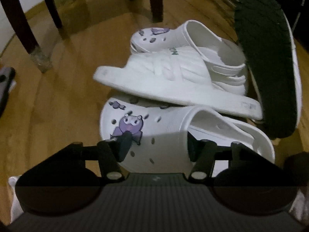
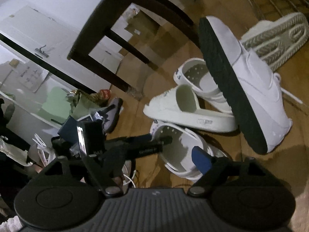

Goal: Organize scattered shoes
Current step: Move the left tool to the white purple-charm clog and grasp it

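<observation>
Left wrist view: left gripper [image 1: 157, 146] straddles the toe cap of the near white clog [image 1: 164, 135] – one pad [image 1: 125, 145] on the purple cartoon charm, the other tucked inside the foot opening, so the upper's wall sits between the jaws. Roughly half open; pads look to be touching foam but I can't confirm real squeeze. White slide sandal [image 1: 173, 81] lies just beyond the fingertips, its sole edge resting across the clog's toe; second clog [image 1: 183, 36] sits farther out behind it, and the dark-soled white sneaker [image 1: 270, 67] leans tilted to the right of the jaws

Handling call – foam clog is light, springy, slightly slick; the wall will give under the pads, so bite deep on the upper rim and not on the charm, which could pop off or let the pad skate. Expect the slide to drop off when the clog lifts

Right wrist view: right gripper [image 2: 160, 154] hangs wide open with nothing between its fingers, blue pad [image 2: 200, 160] just over the same clog's heel opening, not touching as far as I can tell. Sneaker is stiffer and heavier – take it by the heel collar
</observation>
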